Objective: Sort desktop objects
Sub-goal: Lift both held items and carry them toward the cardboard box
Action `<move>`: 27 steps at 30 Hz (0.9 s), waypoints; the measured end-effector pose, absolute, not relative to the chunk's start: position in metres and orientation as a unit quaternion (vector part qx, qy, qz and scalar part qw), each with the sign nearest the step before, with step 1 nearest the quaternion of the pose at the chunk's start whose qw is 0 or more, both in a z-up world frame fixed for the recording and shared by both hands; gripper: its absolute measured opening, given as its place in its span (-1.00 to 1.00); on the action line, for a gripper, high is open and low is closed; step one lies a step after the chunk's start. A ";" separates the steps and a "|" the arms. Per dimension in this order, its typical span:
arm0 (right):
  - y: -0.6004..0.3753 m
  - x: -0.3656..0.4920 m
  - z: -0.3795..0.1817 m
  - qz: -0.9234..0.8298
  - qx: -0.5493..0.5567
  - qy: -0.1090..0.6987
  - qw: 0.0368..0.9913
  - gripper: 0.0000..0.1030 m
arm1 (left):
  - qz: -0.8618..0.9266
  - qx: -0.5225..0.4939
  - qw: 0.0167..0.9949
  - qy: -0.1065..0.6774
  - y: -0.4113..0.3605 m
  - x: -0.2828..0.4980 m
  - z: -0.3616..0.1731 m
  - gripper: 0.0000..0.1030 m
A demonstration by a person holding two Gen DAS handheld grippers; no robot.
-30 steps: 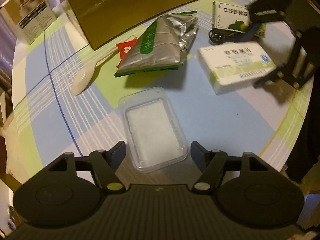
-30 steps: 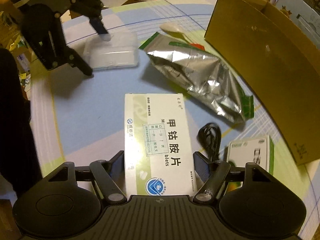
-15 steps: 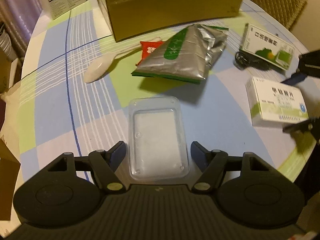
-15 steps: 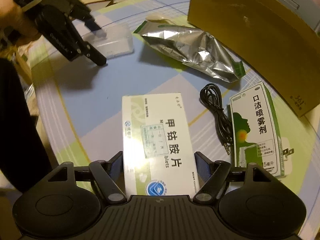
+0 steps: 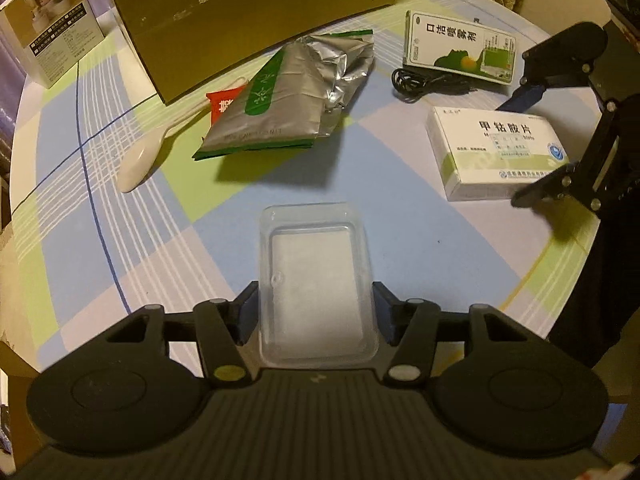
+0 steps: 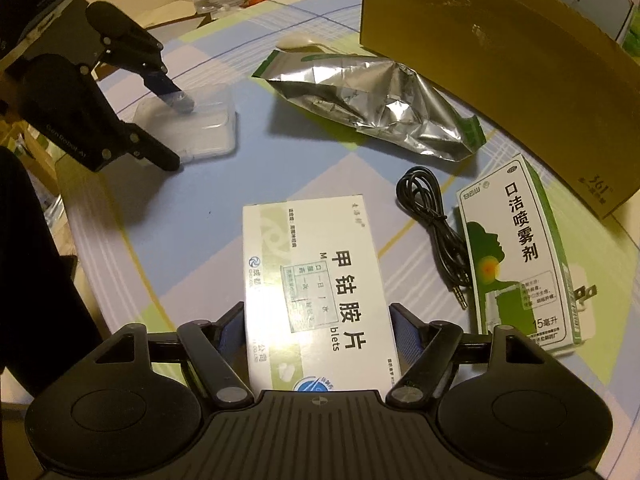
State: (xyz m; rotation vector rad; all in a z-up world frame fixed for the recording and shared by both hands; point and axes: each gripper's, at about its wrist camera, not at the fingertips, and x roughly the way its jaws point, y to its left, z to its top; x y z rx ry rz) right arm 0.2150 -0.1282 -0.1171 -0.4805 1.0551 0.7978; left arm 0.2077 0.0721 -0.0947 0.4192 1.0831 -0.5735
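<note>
On the checked tablecloth [image 5: 120, 248] of the round table, the left gripper [image 5: 316, 312] has its fingers pressed against both long sides of a clear plastic tray [image 5: 316, 280], grasping it at the near edge of the table. Over on the right, the right gripper [image 6: 318, 328] straddles a white medicine box [image 6: 312, 280], its jaws close beside the box, though contact cannot be told. A foil bag [image 5: 288, 96], white spoon [image 5: 140, 160], black cable [image 6: 432, 224], green spray box [image 6: 516, 252] and brown carton [image 5: 248, 12] lie farther off.
</note>
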 end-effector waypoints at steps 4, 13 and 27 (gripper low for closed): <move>-0.127 0.215 -0.118 0.367 -0.220 0.483 0.764 0.40 | -0.272 0.193 0.797 0.503 0.065 0.209 -0.095 0.07; -0.135 0.207 -0.112 0.354 -0.220 0.465 0.781 0.34 | -0.282 0.221 0.788 0.501 0.053 0.208 -0.096 0.00; -0.156 0.187 -0.072 0.334 -0.221 0.421 0.814 0.34 | -0.285 0.259 0.795 0.469 0.035 0.192 -0.061 0.00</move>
